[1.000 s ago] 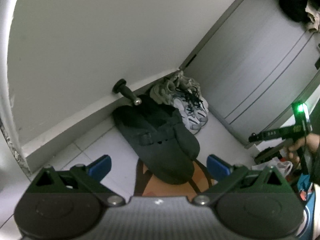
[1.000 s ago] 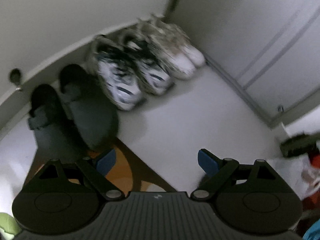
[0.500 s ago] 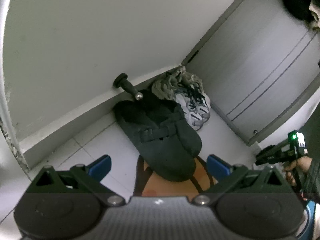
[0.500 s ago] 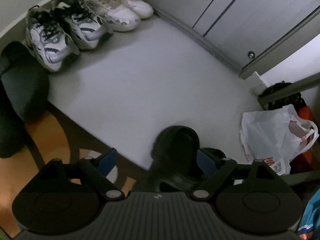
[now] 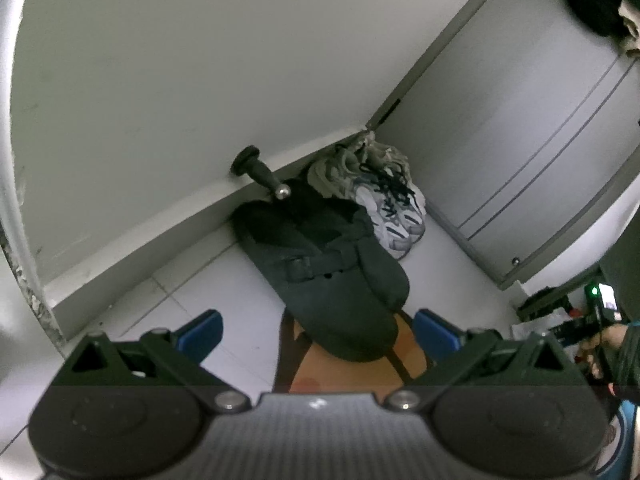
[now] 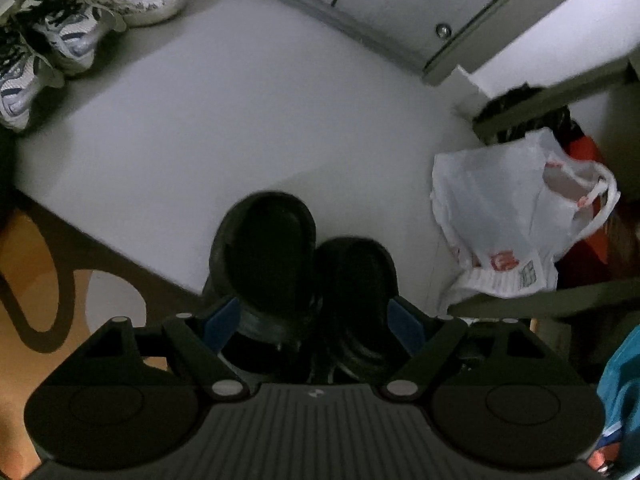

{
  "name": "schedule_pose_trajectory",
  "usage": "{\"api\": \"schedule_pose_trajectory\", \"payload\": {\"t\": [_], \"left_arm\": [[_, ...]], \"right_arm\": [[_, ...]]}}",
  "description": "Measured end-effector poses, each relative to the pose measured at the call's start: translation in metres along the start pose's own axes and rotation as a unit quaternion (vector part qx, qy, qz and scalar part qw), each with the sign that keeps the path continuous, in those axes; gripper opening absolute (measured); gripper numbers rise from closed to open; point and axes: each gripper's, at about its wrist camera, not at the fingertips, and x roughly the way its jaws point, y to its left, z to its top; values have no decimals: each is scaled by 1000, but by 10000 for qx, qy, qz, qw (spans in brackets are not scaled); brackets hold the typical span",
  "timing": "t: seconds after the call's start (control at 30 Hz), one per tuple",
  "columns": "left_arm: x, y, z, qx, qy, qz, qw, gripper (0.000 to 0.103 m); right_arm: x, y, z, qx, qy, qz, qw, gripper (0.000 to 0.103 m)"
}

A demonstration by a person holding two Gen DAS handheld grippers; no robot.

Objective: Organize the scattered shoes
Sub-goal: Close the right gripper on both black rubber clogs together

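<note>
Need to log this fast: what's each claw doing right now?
Left claw: open, holding nothing.
Right claw: open, straddling the pair of black shoes, not yet gripping.

clogs (image 5: 320, 276): matt dark felt or suede-like cloth, soft nap, strap with a dull buckle
door stop (image 5: 262, 174): matt black rubbery shaft, shiny metal tip
sneakers (image 6: 60, 36): white and grey mesh with smooth panels, black woven laces
black slippers (image 6: 272, 256): smooth, faintly glossy rubber or plastic
plastic bag (image 6: 508, 216): thin, crinkled, semi-glossy white film with red print
floor (image 6: 248, 112): smooth pale tile, low sheen
mat (image 6: 36, 280): matt orange and brown surface
gripper pads (image 5: 200, 330): blue, smooth plastic
</note>
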Motion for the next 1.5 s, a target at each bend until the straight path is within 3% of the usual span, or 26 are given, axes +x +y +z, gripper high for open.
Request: {"api": "schedule_pose_trajectory", "payload": {"t": [0.17,0.27,0.37,0.43,0.53,1.1,1.2,1.33,1.5], "left_arm": [[2,0,0,35,11,25,10000,103],[4,0,1,68,20,61,10000,103],[5,2,2,43,44,64,10000,103],[6,2,2,52,42,74,10000,103],[7,2,2,74,61,96,9999,103],[8,2,4,236,-70,457,9987,103],[11,0,3,327,9,502,9982,103],[12,-5,1,515,44,549,9972,103],[14,-5,1,533,66,563,9970,103]], "right_arm": [[11,0,-6,14,22,104,9999,84],[22,-4,-6,85,77,125,9999,78],[25,-18,0,416,-1,123,9991,76],[30,-26,2,629,30,171,9979,66],[42,-32,0,770,167,216,9967,60],[92,-44,5,1273,706,597,9875,60],[100,-40,6,1185,917,639,9866,43],[107,-36,11,1127,1099,755,9846,31],[98,-28,10,829,1017,835,9878,28]]}}
